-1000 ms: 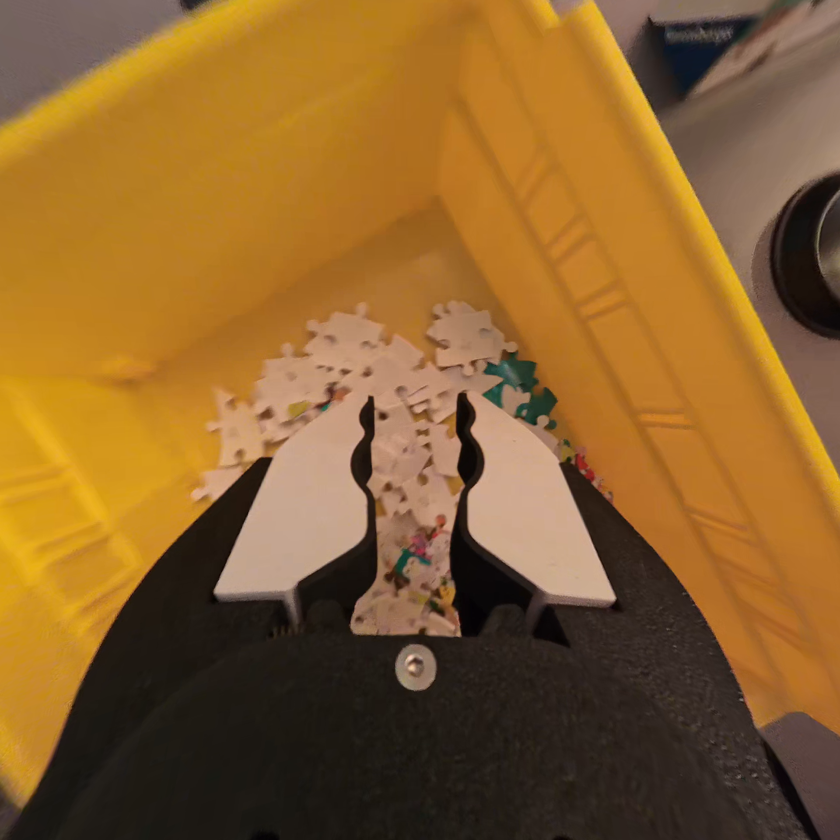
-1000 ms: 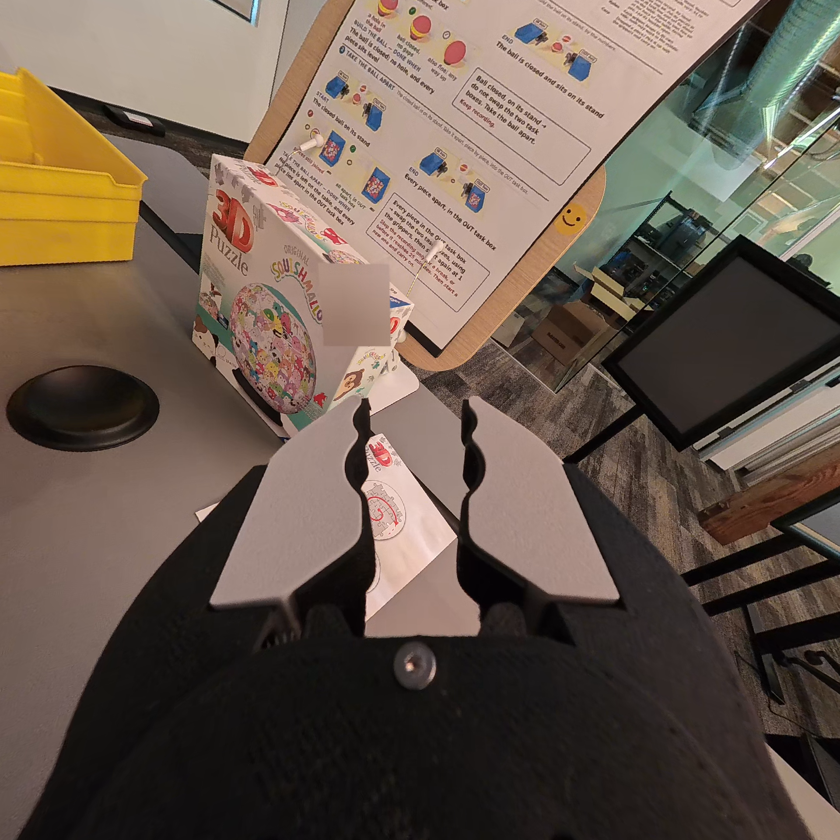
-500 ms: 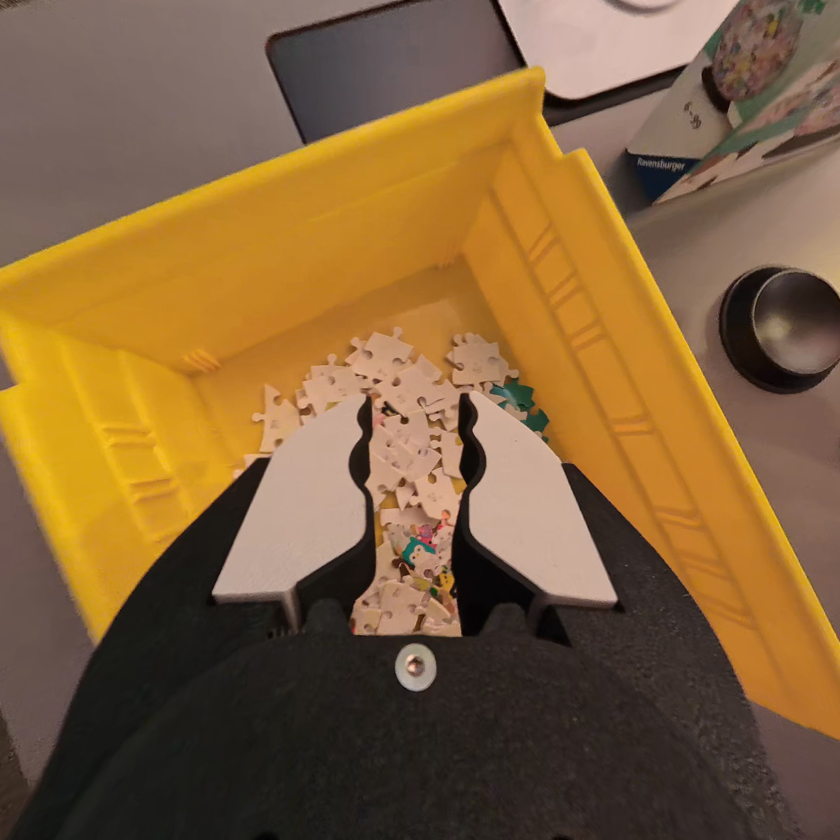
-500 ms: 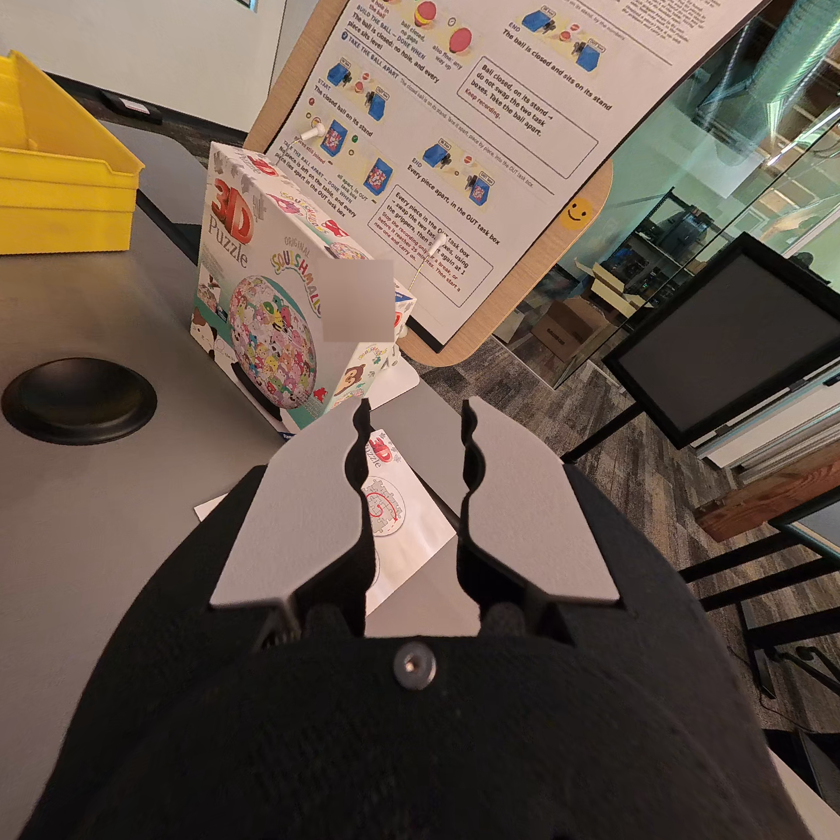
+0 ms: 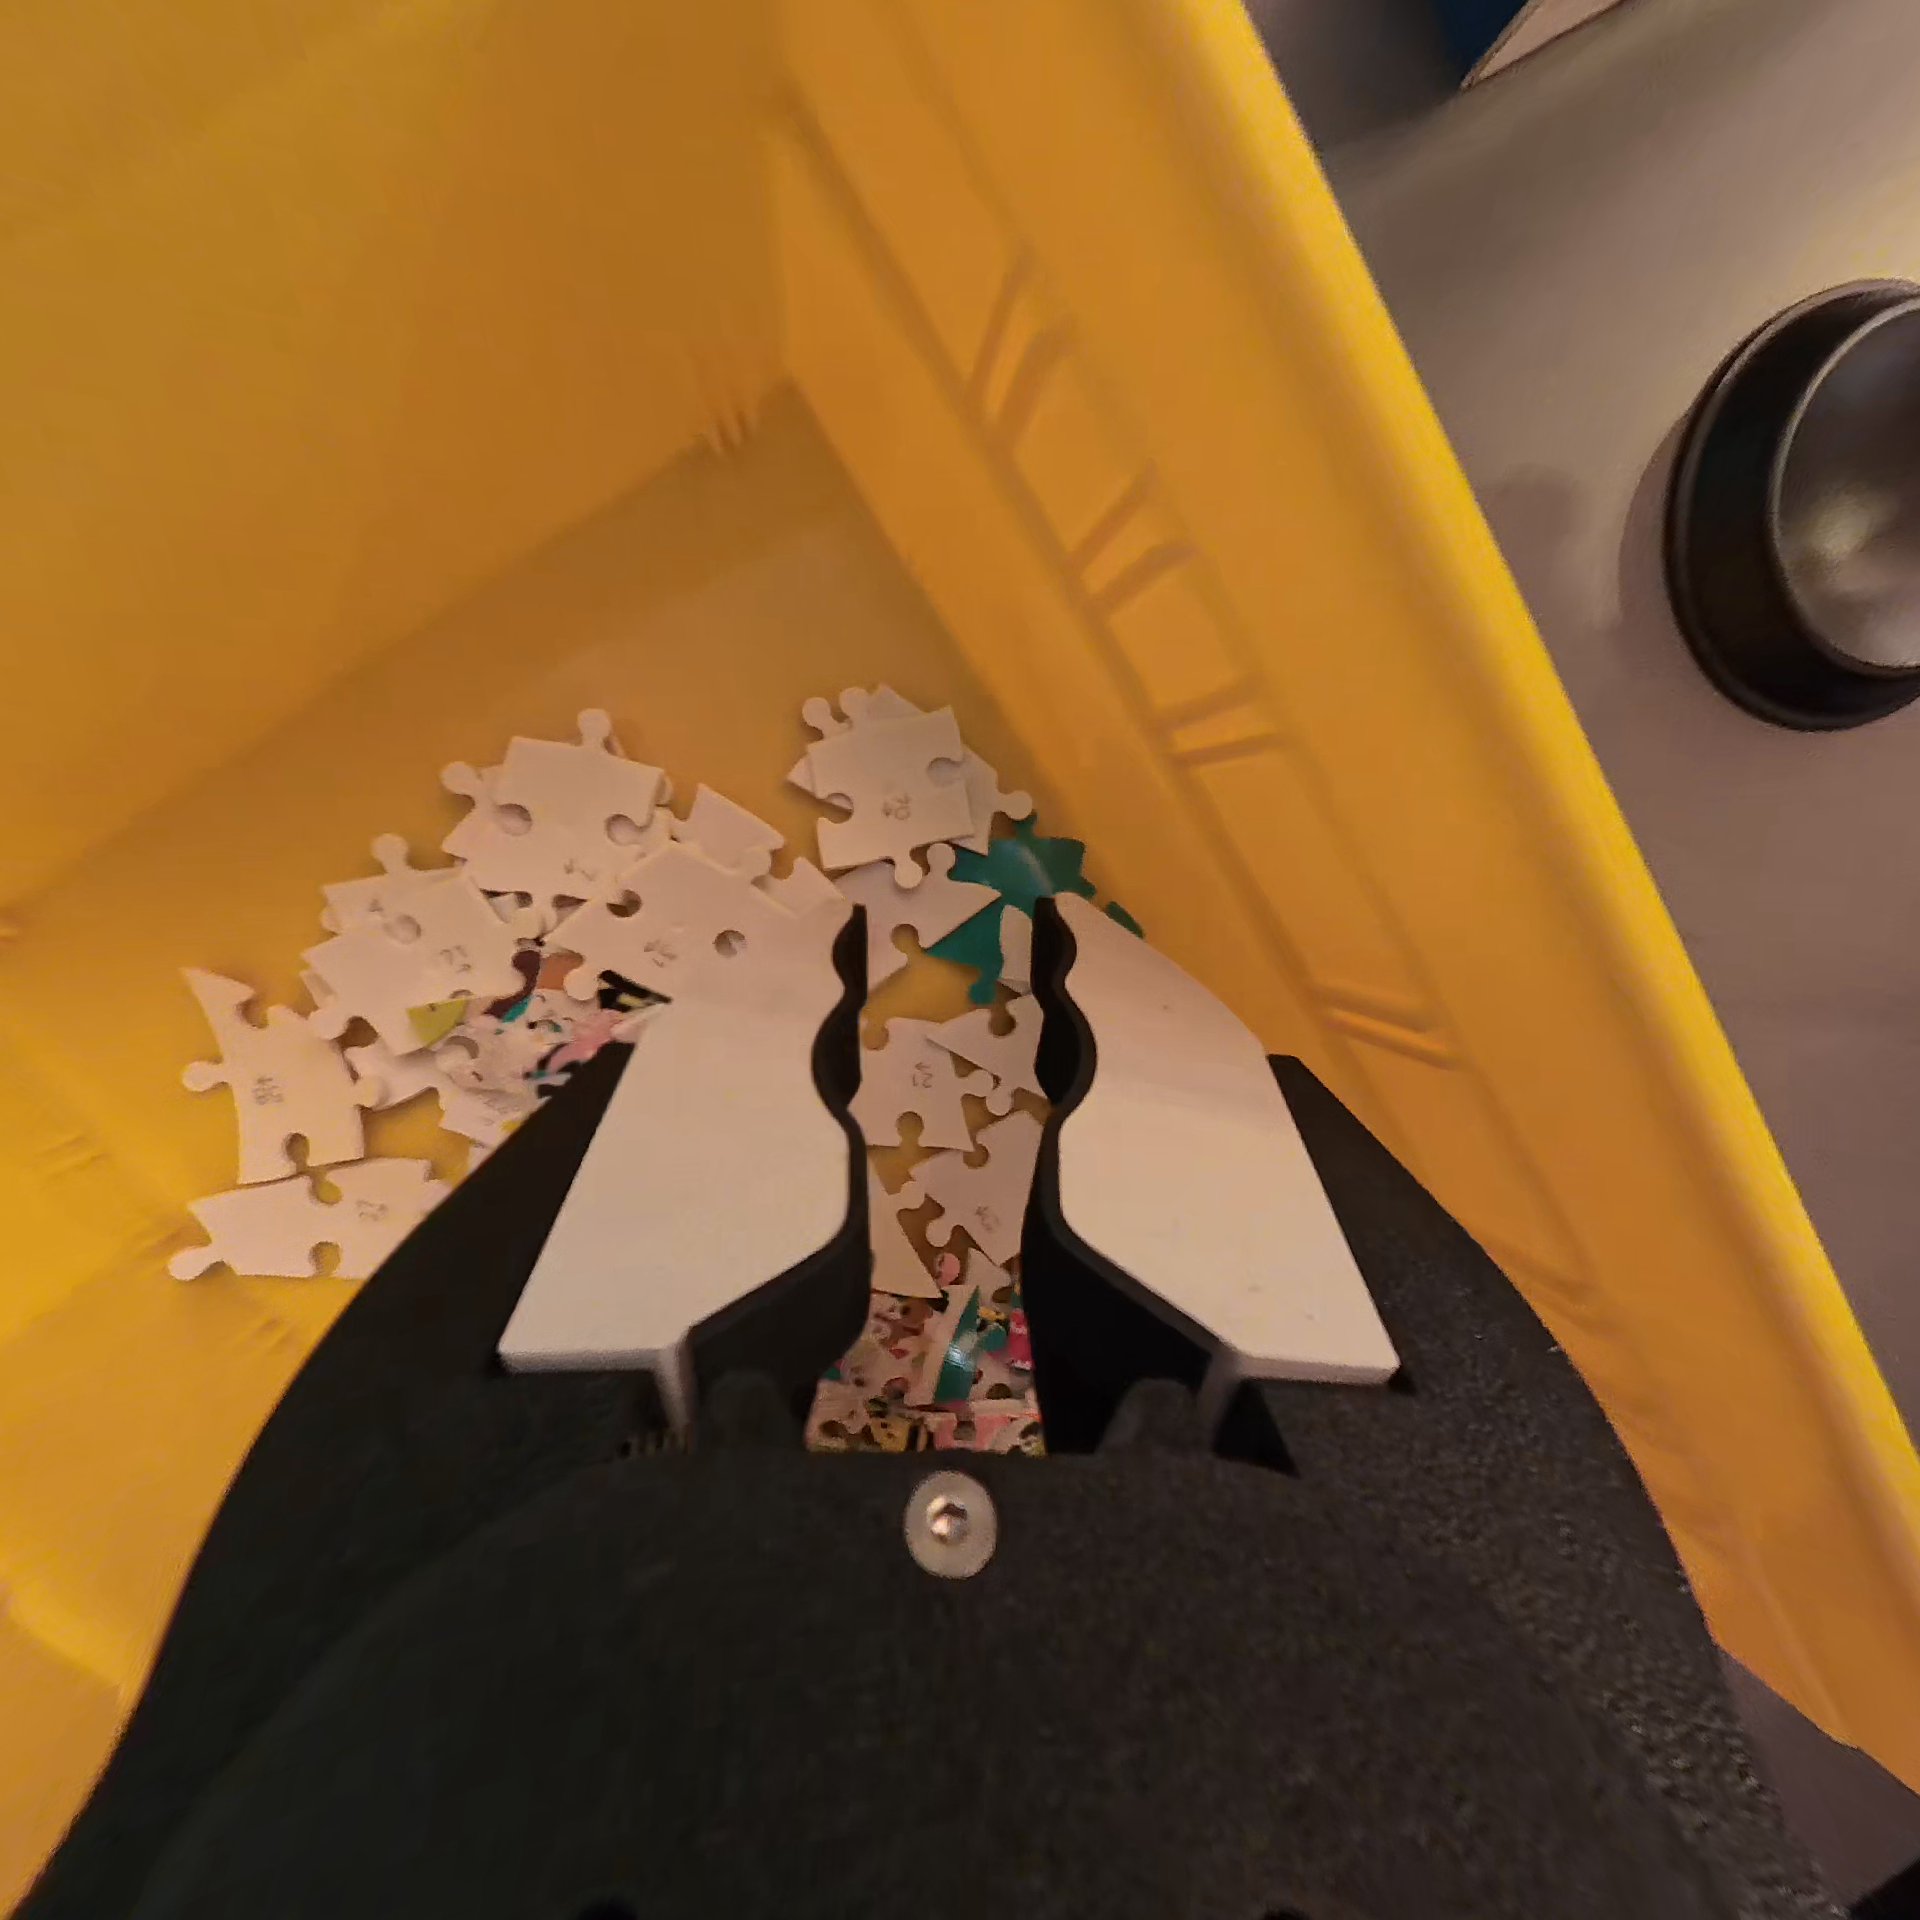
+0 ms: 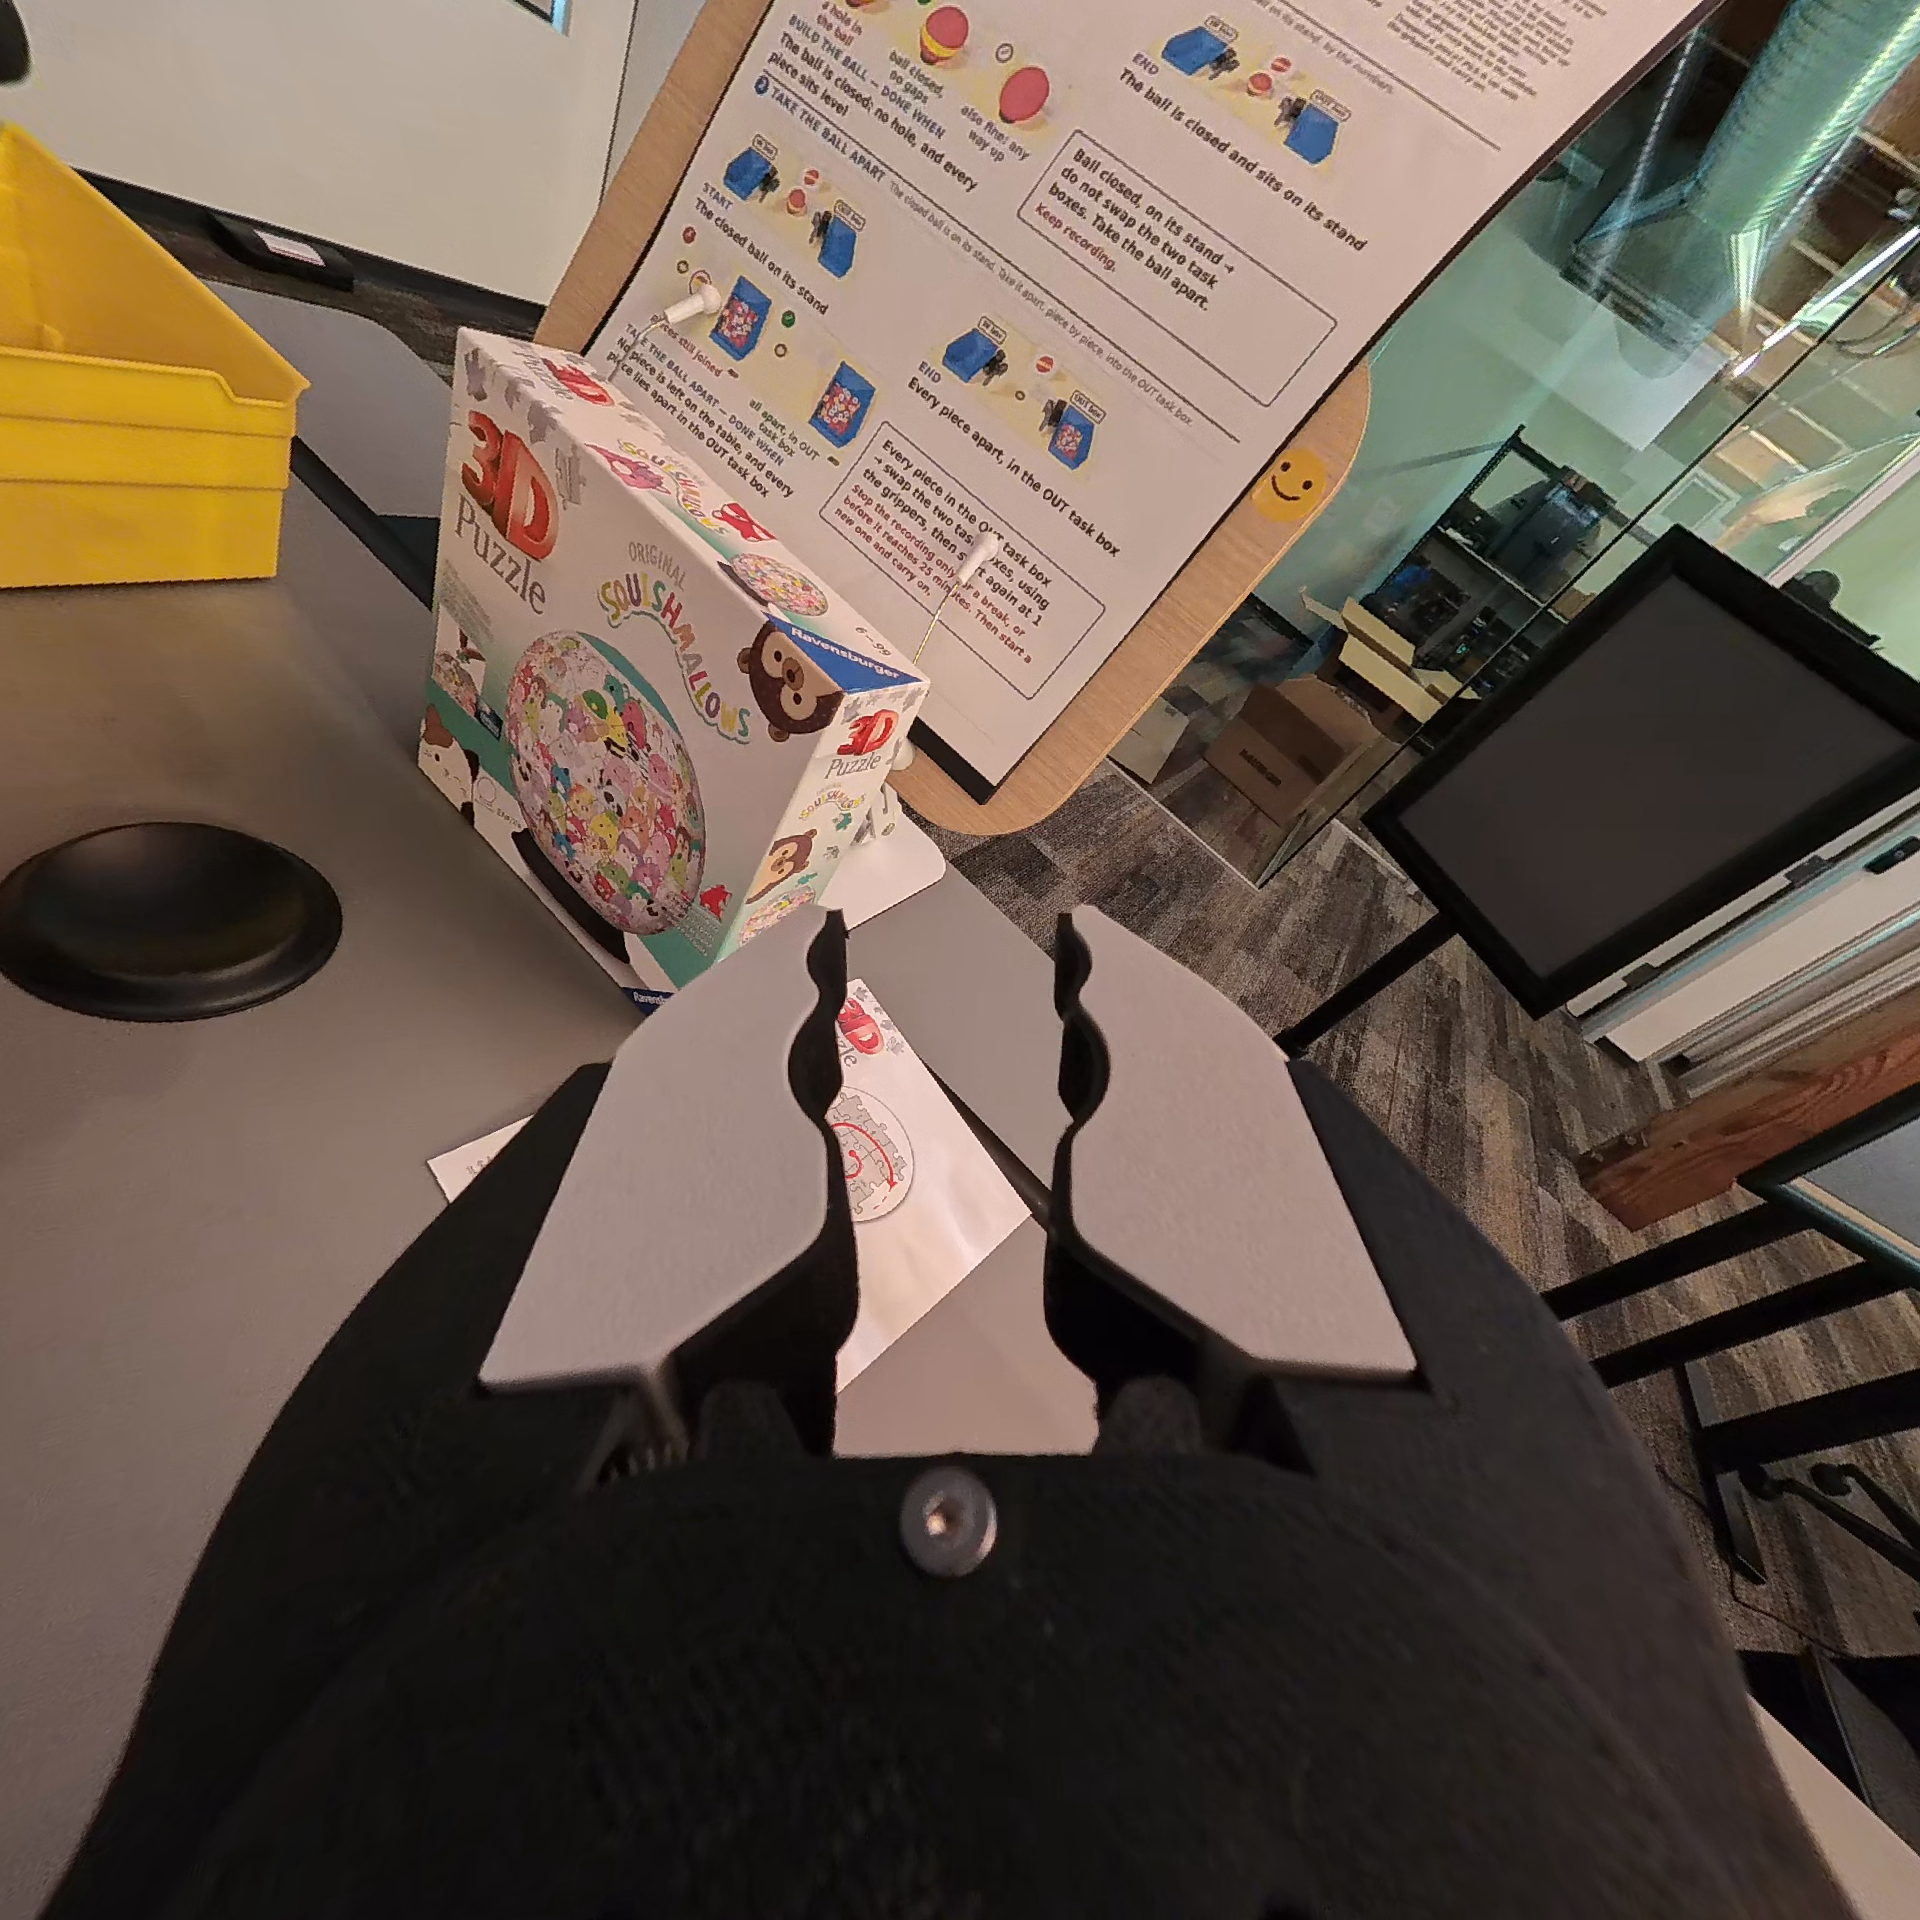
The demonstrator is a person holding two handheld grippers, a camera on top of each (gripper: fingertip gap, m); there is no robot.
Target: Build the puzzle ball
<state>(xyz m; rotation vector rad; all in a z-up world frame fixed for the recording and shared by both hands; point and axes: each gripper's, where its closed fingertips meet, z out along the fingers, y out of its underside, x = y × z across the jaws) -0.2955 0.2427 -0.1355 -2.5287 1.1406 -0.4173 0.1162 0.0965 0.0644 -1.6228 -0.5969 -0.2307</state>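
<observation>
My left gripper (image 5: 945, 920) is open and empty, reaching down inside a yellow bin (image 5: 436, 343). A heap of loose puzzle pieces (image 5: 582, 821) lies on the bin's floor, mostly white backs up, a few coloured, with one teal piece (image 5: 1003, 868) near the right wall. Some pieces show between my fingers. My right gripper (image 6: 940, 930) is open and empty above the grey table (image 6: 208, 1174). A black ball stand (image 6: 166, 920) sits on the table to its left; it also shows in the left wrist view (image 5: 1808, 509).
A puzzle box (image 6: 644, 707) stands ahead of the right gripper, with a paper leaflet (image 6: 914, 1174) lying before it. An instruction board (image 6: 1039, 291) leans behind. The yellow bin (image 6: 125, 436) is at far left. The table edge drops to the floor at right, near a dark monitor (image 6: 1662, 779). About 50 cm separates my left fingertips from my right.
My left gripper has dropped deep into the yellow bin, close over the pieces, after being pulled back above it. The right gripper has barely moved.
</observation>
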